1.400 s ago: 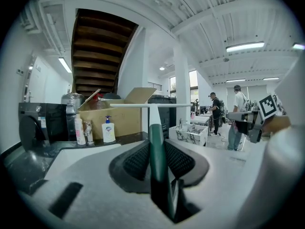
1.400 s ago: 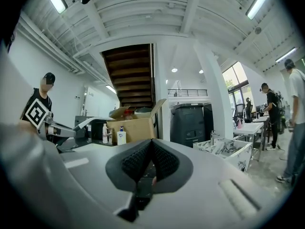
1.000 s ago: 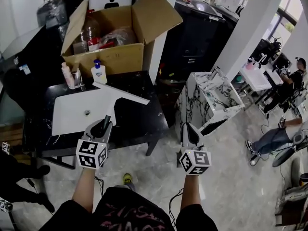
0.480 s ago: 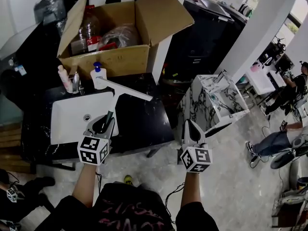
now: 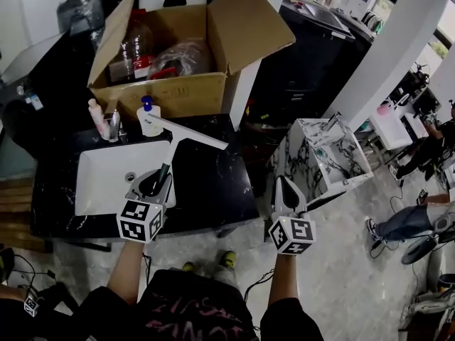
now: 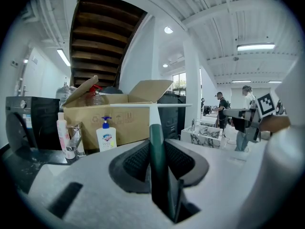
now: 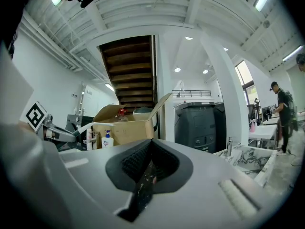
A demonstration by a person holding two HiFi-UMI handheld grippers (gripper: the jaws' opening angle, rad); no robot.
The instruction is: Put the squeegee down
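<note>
Head view: left gripper (image 5: pixel 158 180), jaws pinching the squeegee (image 5: pixel 190 136) by its dark handle, blade out ahead of them. Over the last second I have carried it in above the white sink (image 5: pixel 99 183) and black countertop (image 5: pixel 206 183). Right gripper (image 5: pixel 281 183): jaws pressed together, empty; I judge only lowering and release remain.

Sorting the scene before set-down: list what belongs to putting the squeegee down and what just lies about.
Job: white squeegee with a dark green handle, clamped in the left hand-held gripper; black countertop, a likely landing spot.
Lying about: open brown cardboard box; white pump soap bottle; white rectangular sink; shut, empty right hand-held gripper.
</note>
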